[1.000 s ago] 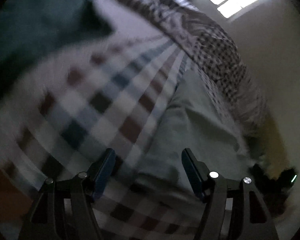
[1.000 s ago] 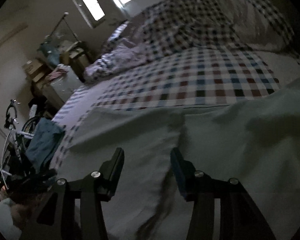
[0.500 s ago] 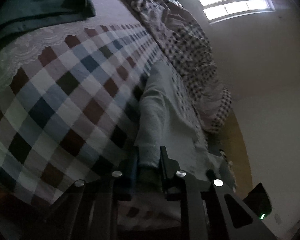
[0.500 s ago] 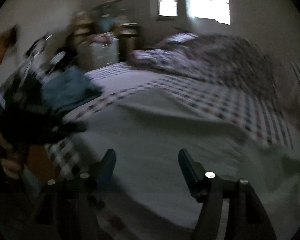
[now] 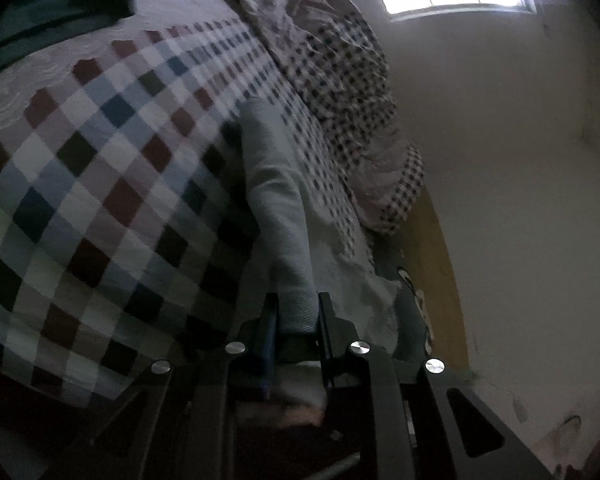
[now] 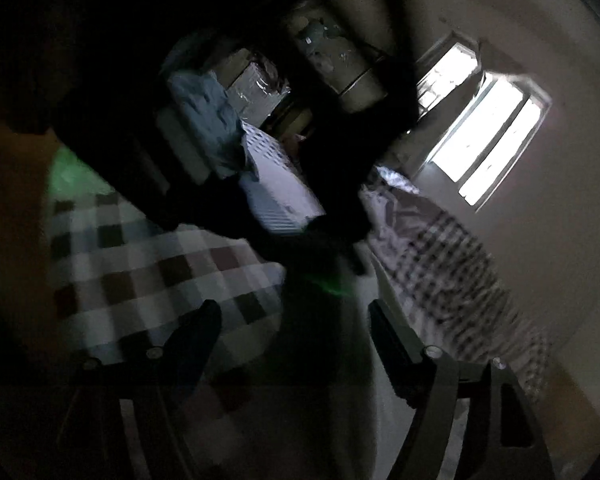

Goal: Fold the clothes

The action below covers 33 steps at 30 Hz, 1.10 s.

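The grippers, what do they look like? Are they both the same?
They look alike. The left gripper has two flat dark fingers with blue pads on their inner faces, on black angular frames with cut-out holes and round silver bolt heads. The right gripper shows the same dark fingers, black frame and small silver bolts, though its view is dim and blurred.

Bed with a checked cover

The bed (image 5: 100,184) wears a cover checked in white, blue, brown and dark squares, with a white lacy edge. On it lie a pale garment (image 5: 278,208) running lengthwise, a rumpled small-check quilt (image 5: 340,80) along the far side, and dark teal cloth (image 5: 52,8) at one corner.
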{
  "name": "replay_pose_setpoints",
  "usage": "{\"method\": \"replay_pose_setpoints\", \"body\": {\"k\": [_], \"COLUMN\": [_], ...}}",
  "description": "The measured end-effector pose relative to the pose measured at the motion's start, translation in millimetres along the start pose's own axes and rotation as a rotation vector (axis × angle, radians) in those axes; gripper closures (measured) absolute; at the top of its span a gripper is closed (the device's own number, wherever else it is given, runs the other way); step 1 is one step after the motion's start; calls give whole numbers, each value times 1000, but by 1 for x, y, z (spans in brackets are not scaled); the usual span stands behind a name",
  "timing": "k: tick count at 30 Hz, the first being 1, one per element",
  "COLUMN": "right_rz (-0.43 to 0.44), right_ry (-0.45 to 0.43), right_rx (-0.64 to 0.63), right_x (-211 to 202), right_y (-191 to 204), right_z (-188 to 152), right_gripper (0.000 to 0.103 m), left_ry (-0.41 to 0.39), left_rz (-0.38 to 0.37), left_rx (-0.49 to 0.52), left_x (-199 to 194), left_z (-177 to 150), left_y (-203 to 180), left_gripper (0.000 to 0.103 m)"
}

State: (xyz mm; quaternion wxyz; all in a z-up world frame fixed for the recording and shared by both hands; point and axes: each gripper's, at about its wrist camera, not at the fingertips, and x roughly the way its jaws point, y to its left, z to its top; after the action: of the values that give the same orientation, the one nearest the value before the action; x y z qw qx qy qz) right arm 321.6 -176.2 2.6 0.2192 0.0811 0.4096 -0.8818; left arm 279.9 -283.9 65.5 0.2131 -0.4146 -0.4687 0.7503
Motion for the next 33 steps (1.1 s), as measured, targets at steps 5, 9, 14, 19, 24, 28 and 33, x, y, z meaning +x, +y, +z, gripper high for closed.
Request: {"method": "replay_pose_setpoints", "body": {"k": [5,9,14,19,24,28,33], "right_rz": [17,51,88,109,117,130,188], "right_ry": [29,35,26,16,16,26,43], "right_rx": [52,104,168,206,214,226,261], "right_x": [11,12,7,-10,-17,-18,-15], "right_y": [-16,-29,-38,-50,-57,-60,-63], "right_z": [-2,-5,-5,-4,-5,-3,2], "right_gripper": [89,89,89,89,89,89,89], "left_ry": [-42,-73,21,75,93,86,44], "left_rz": [0,-3,68,105,46,6,-13], "left_rx": [-10,-12,28,77,86,128,189], "left_x": [-14,3,58,109,140,156,147], "left_z": [17,51,93,129,154,170,174], "left_y": [12,19,24,32,39,36,14], "left_gripper": [61,37,37,47,57,79,89]}}
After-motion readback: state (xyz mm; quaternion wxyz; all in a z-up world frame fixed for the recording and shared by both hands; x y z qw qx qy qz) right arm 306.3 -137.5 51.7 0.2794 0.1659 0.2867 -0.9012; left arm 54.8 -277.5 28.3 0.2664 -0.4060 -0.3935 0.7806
